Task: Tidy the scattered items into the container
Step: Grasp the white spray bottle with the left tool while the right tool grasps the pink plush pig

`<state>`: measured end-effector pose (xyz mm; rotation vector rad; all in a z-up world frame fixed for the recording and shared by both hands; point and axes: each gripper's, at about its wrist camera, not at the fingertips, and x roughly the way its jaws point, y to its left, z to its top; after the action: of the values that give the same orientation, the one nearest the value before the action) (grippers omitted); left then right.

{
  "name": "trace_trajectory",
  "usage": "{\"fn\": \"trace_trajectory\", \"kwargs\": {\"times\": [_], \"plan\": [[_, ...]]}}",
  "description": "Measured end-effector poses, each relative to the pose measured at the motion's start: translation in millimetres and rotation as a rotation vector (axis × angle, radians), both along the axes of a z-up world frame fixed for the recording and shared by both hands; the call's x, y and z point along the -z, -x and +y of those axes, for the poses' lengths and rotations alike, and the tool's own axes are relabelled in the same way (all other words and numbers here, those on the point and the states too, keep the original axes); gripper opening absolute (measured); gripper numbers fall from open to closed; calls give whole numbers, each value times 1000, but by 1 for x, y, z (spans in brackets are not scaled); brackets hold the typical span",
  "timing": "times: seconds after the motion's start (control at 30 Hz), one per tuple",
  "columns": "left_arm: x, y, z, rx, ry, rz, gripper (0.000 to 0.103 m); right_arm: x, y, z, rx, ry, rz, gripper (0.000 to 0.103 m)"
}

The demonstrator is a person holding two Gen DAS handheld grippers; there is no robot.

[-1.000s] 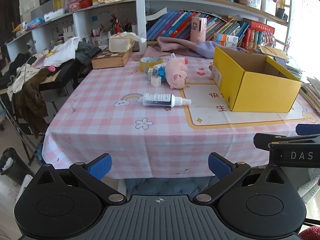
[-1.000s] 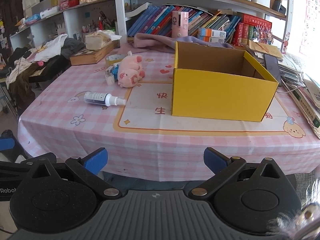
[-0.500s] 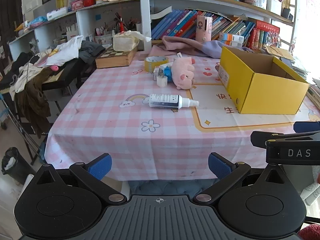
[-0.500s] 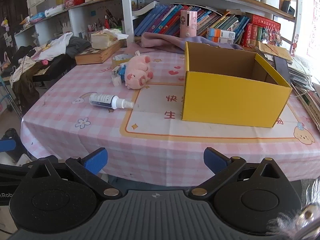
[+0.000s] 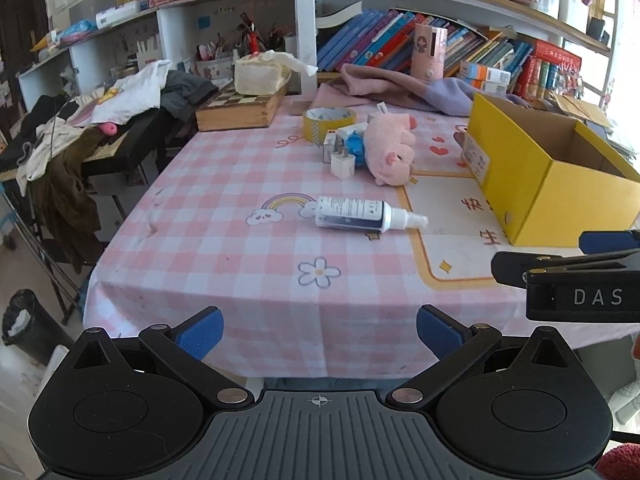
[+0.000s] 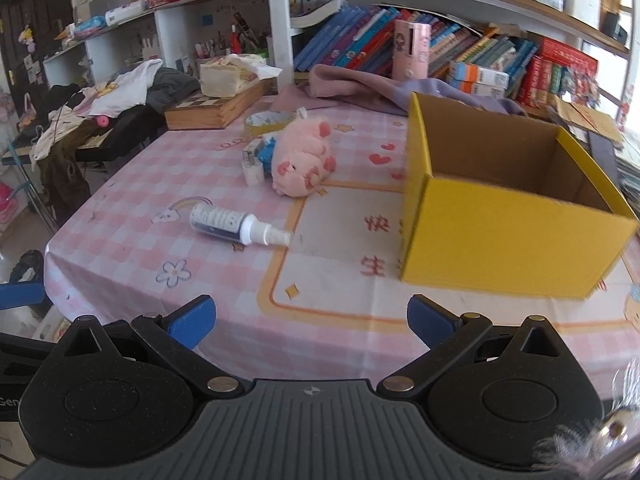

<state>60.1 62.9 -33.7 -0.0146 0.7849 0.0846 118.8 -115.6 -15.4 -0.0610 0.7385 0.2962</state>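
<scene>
Spray bottle (image 5: 362, 213), white with dark label, lies sideways; both grippers' fingers (image 5: 200, 331) spread, empty.

In the middle of my left view I see a white spray bottle (image 5: 362, 216) lying on its side, and above it a pink plush pig (image 5: 390, 152), a tape roll (image 5: 329, 123) and small white chargers (image 5: 340, 156) close together. At the right edge stands the open yellow box (image 5: 552, 184), which looks empty.
</scene>
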Motion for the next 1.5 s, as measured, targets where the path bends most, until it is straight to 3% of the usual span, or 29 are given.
{"fn": "trace_trajectory", "kwargs": {"times": [0.37, 0.73, 0.83, 0.93, 1.1, 1.33, 1.5], "plan": [[-3, -46, 11, -32, -19, -40, 103, -2, -61, 25, -45, 38, -2, 100], [10, -97, 6, 96, 51, -2, 103, 1, -126, 38, -82, -7, 39, 100], [15, -112, 3, 129, 39, 12, 103, 1, -147, 39, -62, -30, 65, 100], [18, -125, 0, 205, -17, 13, 102, 3, -169, 36, -27, -73, 120, 100], [25, -148, -1, 384, -109, 36, 82, 8, -195, 44, -31, -82, 155, 100], [44, -172, -14, 658, -222, 110, 77, 15, -228, 63, -63, -74, 188, 100], [55, -185, -19, 698, -214, 164, 62, 30, -251, 77, -47, -59, 225, 100]]}}
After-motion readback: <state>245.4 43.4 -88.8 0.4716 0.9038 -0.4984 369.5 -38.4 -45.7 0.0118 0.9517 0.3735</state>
